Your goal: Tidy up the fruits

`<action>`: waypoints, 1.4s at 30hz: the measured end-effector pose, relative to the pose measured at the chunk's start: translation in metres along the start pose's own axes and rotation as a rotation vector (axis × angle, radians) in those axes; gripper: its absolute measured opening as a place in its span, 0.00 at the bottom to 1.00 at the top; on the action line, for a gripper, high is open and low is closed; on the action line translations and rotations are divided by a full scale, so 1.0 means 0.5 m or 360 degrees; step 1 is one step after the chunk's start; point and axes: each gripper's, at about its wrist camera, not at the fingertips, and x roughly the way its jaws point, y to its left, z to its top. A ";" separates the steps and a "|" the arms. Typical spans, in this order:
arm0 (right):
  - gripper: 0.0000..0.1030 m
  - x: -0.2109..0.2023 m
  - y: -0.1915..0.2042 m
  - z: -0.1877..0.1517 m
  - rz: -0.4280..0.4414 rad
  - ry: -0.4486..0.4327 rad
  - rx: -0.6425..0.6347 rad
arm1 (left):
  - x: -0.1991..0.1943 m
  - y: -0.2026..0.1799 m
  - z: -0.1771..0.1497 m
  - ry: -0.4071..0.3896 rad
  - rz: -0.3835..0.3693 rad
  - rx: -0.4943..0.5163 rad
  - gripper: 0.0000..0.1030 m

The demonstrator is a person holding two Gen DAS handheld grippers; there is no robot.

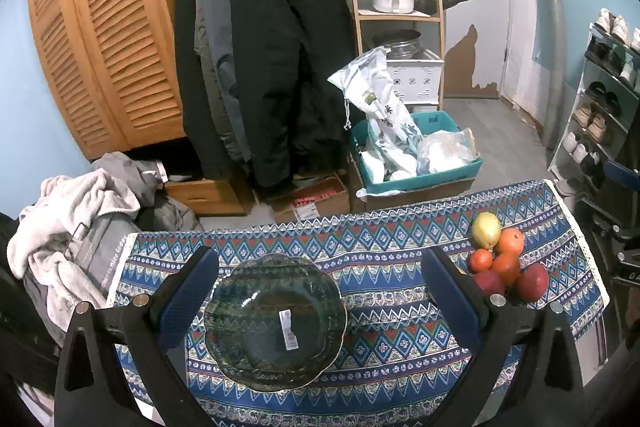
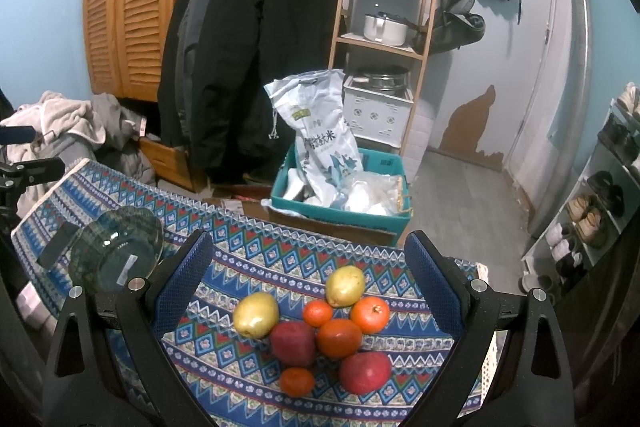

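Glass bowl: dark green glass bowl (image 1: 275, 323) with a wavy rim and a sticker inside, empty, on the patterned cloth (image 1: 384, 307) over the bench, between the fingers of the left hand-held gripper (image 1: 320, 303); likely heavy, slick and breakable.
Left hand-held gripper: jaws wide apart, holding nothing, above the bowl.
Right hand-held gripper (image 2: 308, 287): jaws wide apart, holding nothing, over the fruit.
Fruit: heap on the right side of the bench, well apart from the bowl; nearest a small orange (image 2: 296, 381) and a red apple (image 2: 365, 372), then another red apple (image 2: 293, 342), and a yellow pear (image 2: 256, 314) on the left edge.
Handling: firm, round and smooth, so apt to roll; take each across its middle, outer pieces first, since they touch one another.
In the way: nothing lies between heap and bowl.
Beyond: teal crate (image 2: 340, 215) with a rice bag (image 2: 320, 143), dark coats (image 2: 248, 39), wooden shelf (image 2: 384, 7).
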 end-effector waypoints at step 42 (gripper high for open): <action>0.92 -0.005 -0.026 -0.006 -0.0015 0.0041 0.0014 | 0.000 -0.025 -0.006 -0.0036 -0.0050 0.0043 0.99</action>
